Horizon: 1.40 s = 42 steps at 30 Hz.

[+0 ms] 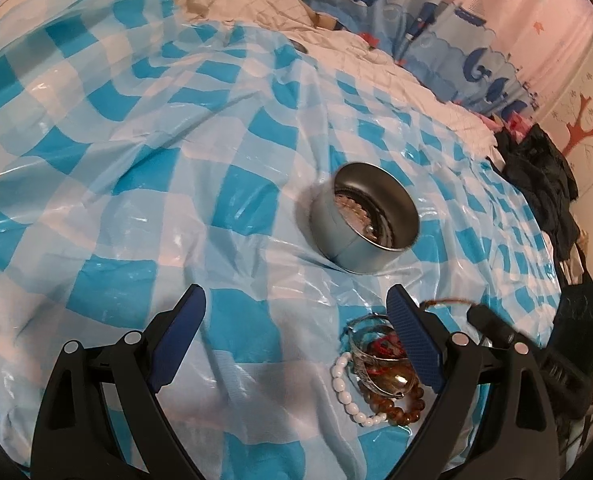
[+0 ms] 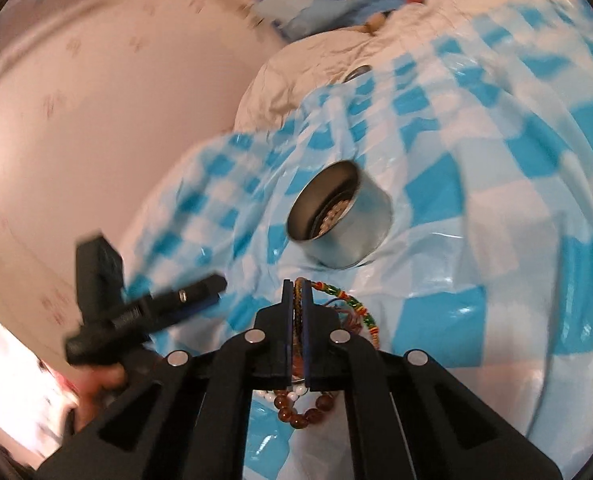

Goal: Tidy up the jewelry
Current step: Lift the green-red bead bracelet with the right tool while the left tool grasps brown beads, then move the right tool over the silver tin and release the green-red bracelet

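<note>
**Bracelet pinched over pile — snag and tin-tip risks**

Right gripper (image 2: 297, 284) has its fingers together, clamped on a woven cord bracelet with green, yellow and red beads (image 2: 352, 304) that loops out to the side. Left gripper (image 1: 296, 320) is spread wide, holding nothing, hovering by the heap. Round silver metal tin (image 1: 366, 222) sits mid-sheet on the blue-and-white checked plastic sheet (image 1: 136, 160), some beaded pieces already inside. Remaining heap — white bead bracelet (image 1: 346, 388), amber-brown bead bracelet (image 1: 400, 408), silver bangle (image 1: 366, 360) — lies near the sheet's near edge, below the right gripper. Risks, as I judge them: dangling loop may catch the heap and drag pieces; thin cord could slip from the pinch; the soft, rumpled sheet could let the tin tip if nudged; a drop short of the rim lands outside
</note>
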{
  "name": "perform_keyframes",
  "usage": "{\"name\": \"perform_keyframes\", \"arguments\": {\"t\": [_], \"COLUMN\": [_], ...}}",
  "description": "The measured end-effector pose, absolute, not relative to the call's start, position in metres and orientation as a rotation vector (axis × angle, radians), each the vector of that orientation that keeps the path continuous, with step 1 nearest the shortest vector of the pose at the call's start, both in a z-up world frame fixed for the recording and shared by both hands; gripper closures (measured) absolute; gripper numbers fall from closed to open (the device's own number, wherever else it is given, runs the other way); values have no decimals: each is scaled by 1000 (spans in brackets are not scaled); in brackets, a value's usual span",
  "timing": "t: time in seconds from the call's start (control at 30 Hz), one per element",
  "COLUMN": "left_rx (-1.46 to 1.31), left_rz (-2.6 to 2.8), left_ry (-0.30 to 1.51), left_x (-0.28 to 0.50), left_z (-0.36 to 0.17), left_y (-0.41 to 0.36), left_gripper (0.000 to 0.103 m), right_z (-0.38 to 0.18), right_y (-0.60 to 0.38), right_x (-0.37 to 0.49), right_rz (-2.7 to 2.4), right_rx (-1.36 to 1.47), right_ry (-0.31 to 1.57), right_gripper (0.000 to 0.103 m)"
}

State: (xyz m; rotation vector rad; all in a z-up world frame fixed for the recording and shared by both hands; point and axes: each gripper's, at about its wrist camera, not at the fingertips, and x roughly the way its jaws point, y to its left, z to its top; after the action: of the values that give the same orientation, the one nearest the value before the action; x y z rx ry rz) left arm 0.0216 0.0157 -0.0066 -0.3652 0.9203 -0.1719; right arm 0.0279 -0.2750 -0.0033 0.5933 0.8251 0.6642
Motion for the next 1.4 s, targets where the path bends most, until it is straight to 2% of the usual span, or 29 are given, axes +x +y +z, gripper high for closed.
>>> {"name": "perform_keyframes", "arguments": {"t": [0.27,0.57,0.63,0.7,0.73,0.77,0.83,0.9,1.1,1.4], "left_rx": [-244,58,88,85,72,65,60,48,-12,-270], "left_rz": [-333,-419,-426,-431,-440,-436,-427,-425,-491,-592], "left_ry": [921,742,734,752,767,785,810,835,843,733], "left_x": [20,-10,-12,-11,-10,-7,-4,-1,-3,-4], "left_z": [-12,-3,-4,-7,-10,-12,-16,-21,-17,15], "left_y": [-32,-84,-88,-88,-87,-86,-85,-83,-80,-45], "left_gripper": [15,16,25,46,54,66,80,98,99,100], "right_z": [-12,-18,-19,-19,-19,-19,-20,-20,-22,-15], "right_y": [-296,-303,-303,-303,-303,-303,-303,-303,-303,-302], "right_x": [36,34,34,34,34,34,34,35,35,33], "right_rz": [651,640,642,641,642,642,640,639,635,645], "right_rx": [717,741,740,741,743,743,746,747,743,728], "right_ry": [829,846,848,848,849,850,851,851,852,800], "right_gripper": [99,99,99,99,99,99,99,99,99,99]}}
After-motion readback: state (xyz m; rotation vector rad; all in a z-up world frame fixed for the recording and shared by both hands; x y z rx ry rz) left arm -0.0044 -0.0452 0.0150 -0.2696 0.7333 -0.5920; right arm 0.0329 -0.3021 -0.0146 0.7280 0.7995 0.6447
